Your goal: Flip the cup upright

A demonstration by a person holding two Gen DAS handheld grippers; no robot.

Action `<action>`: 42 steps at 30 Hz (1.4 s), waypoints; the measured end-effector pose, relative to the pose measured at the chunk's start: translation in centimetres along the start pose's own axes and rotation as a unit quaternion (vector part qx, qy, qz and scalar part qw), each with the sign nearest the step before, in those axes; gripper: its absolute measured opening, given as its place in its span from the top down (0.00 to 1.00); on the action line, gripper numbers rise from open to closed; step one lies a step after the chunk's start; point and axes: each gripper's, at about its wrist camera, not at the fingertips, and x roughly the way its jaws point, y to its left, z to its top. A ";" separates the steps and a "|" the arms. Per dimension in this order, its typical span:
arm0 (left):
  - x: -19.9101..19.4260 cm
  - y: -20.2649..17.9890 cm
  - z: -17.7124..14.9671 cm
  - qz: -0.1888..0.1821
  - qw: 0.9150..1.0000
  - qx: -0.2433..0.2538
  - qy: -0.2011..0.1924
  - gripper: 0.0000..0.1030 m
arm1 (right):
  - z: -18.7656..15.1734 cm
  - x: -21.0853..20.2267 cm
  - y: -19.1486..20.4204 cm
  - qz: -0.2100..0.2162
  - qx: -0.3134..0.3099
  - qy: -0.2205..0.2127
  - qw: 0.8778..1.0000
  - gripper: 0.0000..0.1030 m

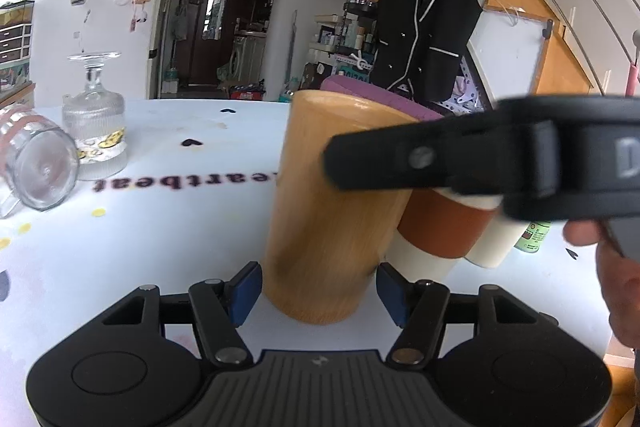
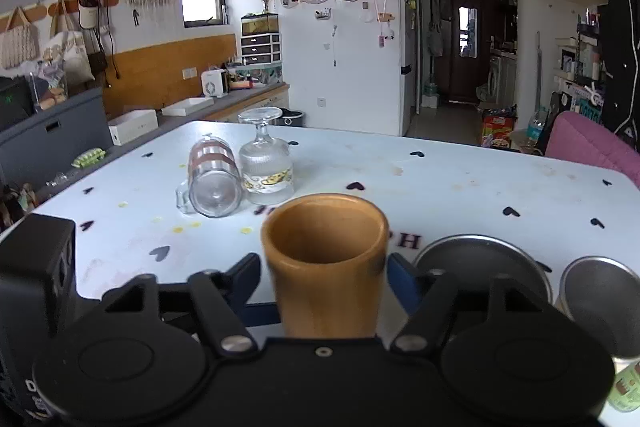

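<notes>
The wooden cup (image 2: pixel 326 267) stands mouth-up near the front edge of the worktop (image 2: pixel 460 183), so the flip itself is judged to be nearly done; the step in hand appears to be the setting-down and release. The cup is seen slightly tilted and blurred in the left wrist view, which suggests it is not yet at rest. It is flanked low on its body by the right gripper (image 2: pixel 322 279), whose blue pads sit just beside or against its wall; whether pressure is actually applied cannot be told. In the left wrist view the left gripper (image 1: pixel 318 287) is spread wide, its pads on either side of the cup's base with a gap visible, so nothing is held by it.

The next move is judged to call for the cup being settled flat on its base, the pads being eased apart, and the gripper being drawn back without the wall being nudged.

The cup is a plain cylinder of light brown wood, smooth, with a thick rounded rim and an empty interior.

Just to its right two white-and-brown paper cups (image 1: pixel 436 227) are set, close enough to be knocked. Further off, a glass mug (image 2: pixel 214 179) is lying on its side beside an inverted stemmed glass (image 2: pixel 266 159).
</notes>
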 end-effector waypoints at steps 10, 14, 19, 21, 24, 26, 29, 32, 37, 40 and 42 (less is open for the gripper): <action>-7.7 0.5 -0.1 0.068 0.997 -0.018 -0.044 0.23 | -1.2 -5.9 0.6 -0.015 0.031 -0.072 0.997 0.12; -10.5 0.6 0.0 0.102 0.992 -0.021 -0.065 0.13 | -2.5 -7.8 1.0 -0.035 0.032 -0.094 0.994 0.08; -13.6 -0.2 -0.4 0.134 0.987 -0.008 -0.087 0.00 | -4.0 -9.5 1.3 -0.069 0.033 -0.111 0.991 0.03; -14.6 -0.4 -0.7 0.141 0.986 -0.008 -0.093 0.00 | -4.5 -10.2 1.5 -0.083 0.030 -0.113 0.990 0.03; -15.6 -0.8 -1.2 0.155 0.983 -0.004 -0.097 0.00 | -5.4 -11.1 1.6 -0.104 0.024 -0.114 0.988 0.00; -16.3 -1.3 -1.4 0.163 0.981 0.001 -0.101 0.00 | -5.8 -11.5 1.6 -0.114 0.023 -0.115 0.987 0.00; -17.2 -1.7 -1.9 0.171 0.979 0.005 -0.108 0.00 | -6.4 -12.2 1.5 -0.124 0.029 -0.116 0.985 0.00; -17.7 -1.8 -2.0 0.173 0.978 0.002 -0.113 0.00 | -6.9 -12.7 1.2 -0.127 0.034 -0.115 0.985 0.00; -17.8 -2.0 -2.4 0.176 0.978 0.006 -0.111 0.00 | -7.5 -13.4 1.1 -0.132 0.038 -0.114 0.984 0.00; -17.8 -2.2 -2.4 0.176 0.978 0.009 -0.112 0.00 | -7.6 -13.8 1.6 -0.134 0.033 -0.116 0.984 0.00; -17.8 -2.2 -2.4 0.177 0.978 0.009 -0.112 0.00 | -7.7 -14.0 1.7 -0.133 0.030 -0.117 0.984 0.00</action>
